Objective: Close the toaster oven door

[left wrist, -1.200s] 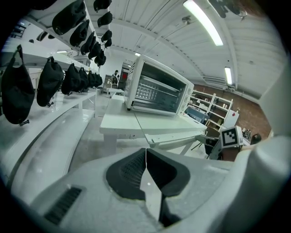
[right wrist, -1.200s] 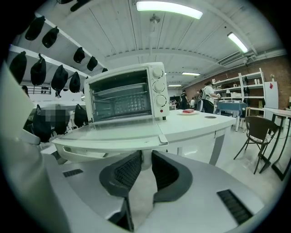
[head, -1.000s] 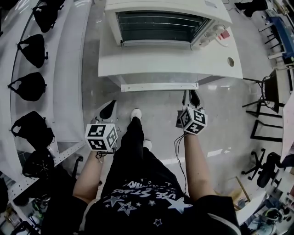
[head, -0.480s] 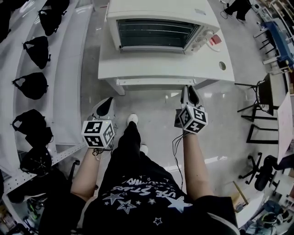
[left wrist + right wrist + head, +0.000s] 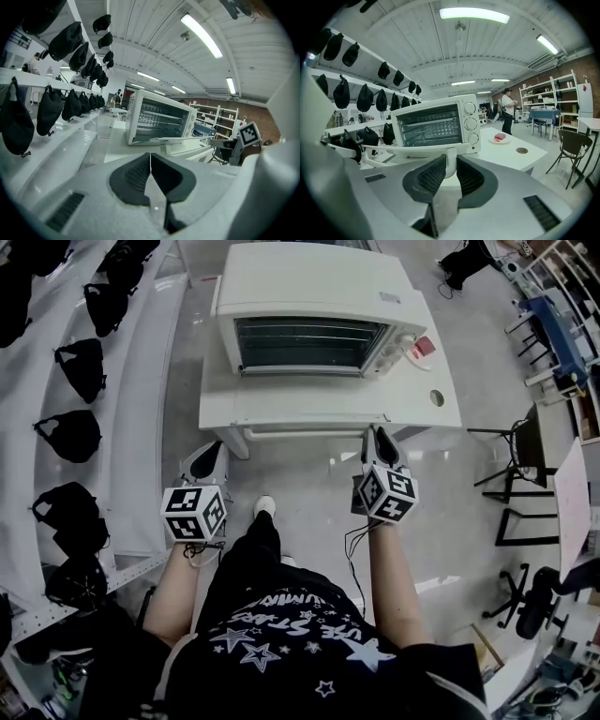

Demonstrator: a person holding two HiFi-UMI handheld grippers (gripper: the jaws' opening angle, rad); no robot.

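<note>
Standing on the white tabletop [image 5: 223,401], the toaster oven [image 5: 314,292] faces the person with its door [image 5: 393,149] dropped open, lying about level and reaching out toward the tabletop's near edge. The door handle [image 5: 314,431] runs along that front edge. The right tool [image 5: 380,439] has its jaws closed on the right end of the door handle, and the right gripper view shows the white post of the handle pinched between the dark ribbed pads [image 5: 433,176]. The left tool [image 5: 211,456] hangs lower and nearer the person, off the tabletop's left corner and apart from the door; in the left gripper view its jaws meet with nothing between them. A small plate [image 5: 422,351] with a red piece on it sits just right of the oven. Black caps [image 5: 70,432] hang along the white shelves on the left
</note>
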